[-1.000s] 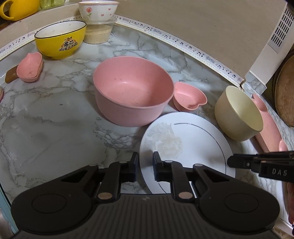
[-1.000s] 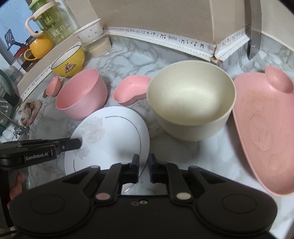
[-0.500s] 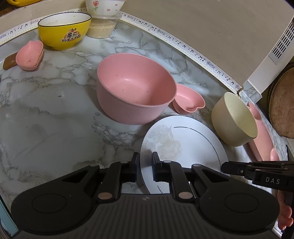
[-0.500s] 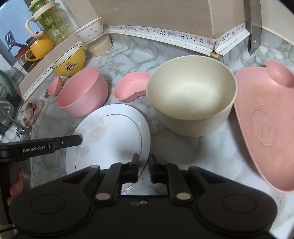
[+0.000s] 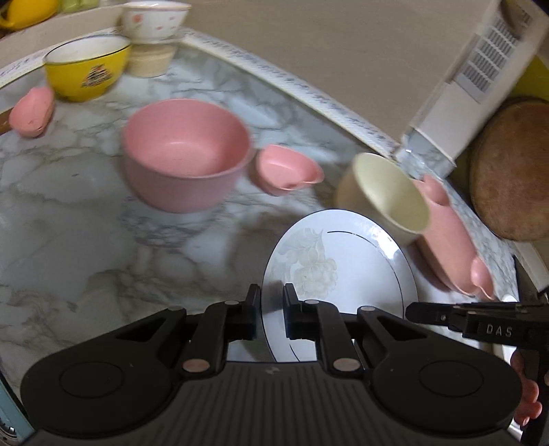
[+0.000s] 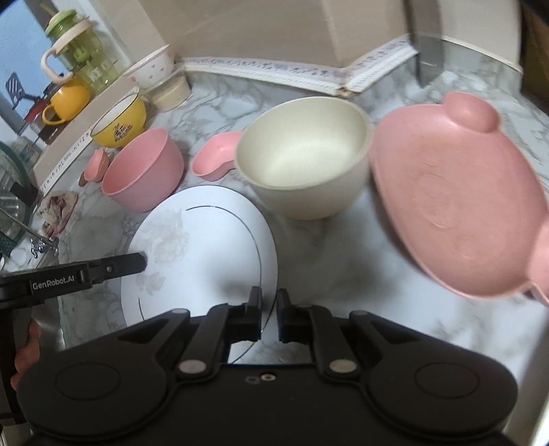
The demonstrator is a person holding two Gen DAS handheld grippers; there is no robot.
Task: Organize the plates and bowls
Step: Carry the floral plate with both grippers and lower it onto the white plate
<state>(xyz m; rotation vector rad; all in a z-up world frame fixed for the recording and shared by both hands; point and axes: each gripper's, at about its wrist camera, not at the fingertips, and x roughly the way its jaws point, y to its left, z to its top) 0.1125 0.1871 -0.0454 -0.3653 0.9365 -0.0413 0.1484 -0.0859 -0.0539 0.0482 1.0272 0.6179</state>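
Both grippers, left (image 5: 271, 302) & right (image 6: 269, 307), clamp white floral plate (image 6: 202, 247) rim; uneven lift could slip it onto cream bowl (image 6: 303, 161).

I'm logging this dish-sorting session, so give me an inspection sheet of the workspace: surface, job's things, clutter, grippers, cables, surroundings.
Surface: marble-patterned counter, bare in the left part.
Job's things: white plate held at opposite edges; large pink bowl, cream bowl, yellow bowl, small pink heart dish, pink shaped platter.
Clutter: another small pink dish at far left; white patterned bowl stacked on a tub.
Grippers: left gripper and right gripper, jaws shut on the plate rim.
Cables: nothing seen.
Surroundings: beige wall, green jug, yellow mug, round wooden board.
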